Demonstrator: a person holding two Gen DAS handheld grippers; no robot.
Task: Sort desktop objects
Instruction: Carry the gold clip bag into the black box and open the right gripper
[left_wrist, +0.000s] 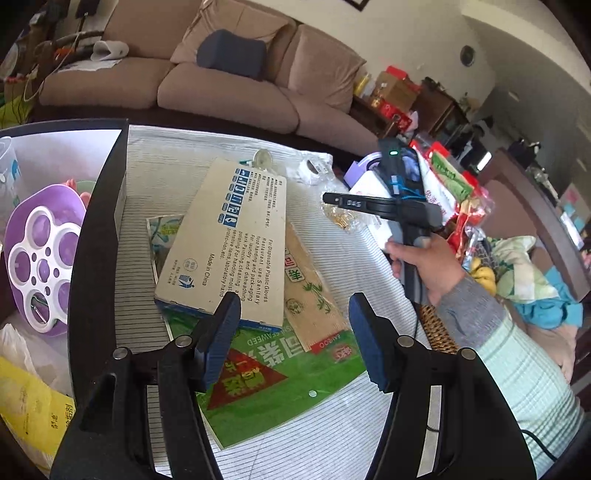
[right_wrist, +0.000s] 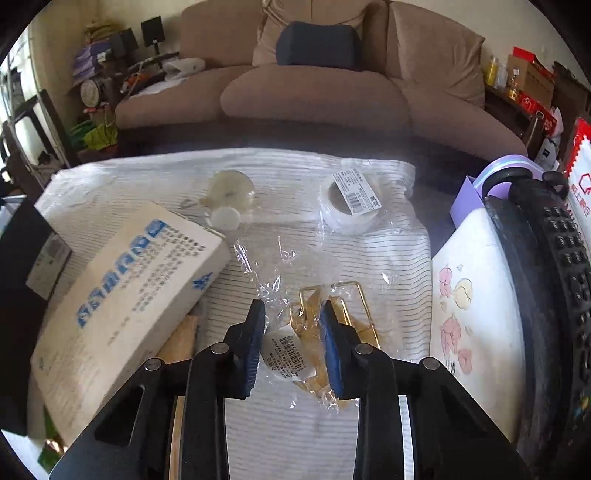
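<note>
On the striped cloth (right_wrist: 295, 424), the right gripper (right_wrist: 293, 343) straddles a crinkly clear packet of gold clips (right_wrist: 325, 332), jaws apart, nothing pinched yet — light, slippery stuff, best nipped at its labelled middle — while the left gripper (left_wrist: 291, 339) hangs released above the glove box (left_wrist: 225, 240).

Beyond the blue-padded left gripper (left_wrist: 295, 339), a beige glove box (left_wrist: 225, 240) with blue print is lying over a green packet (left_wrist: 295, 373). A white cloth (right_wrist: 295, 435) with thin dark stripes is showing under the right gripper (right_wrist: 293, 349), gold clips (right_wrist: 354, 317) between its pads.
</note>
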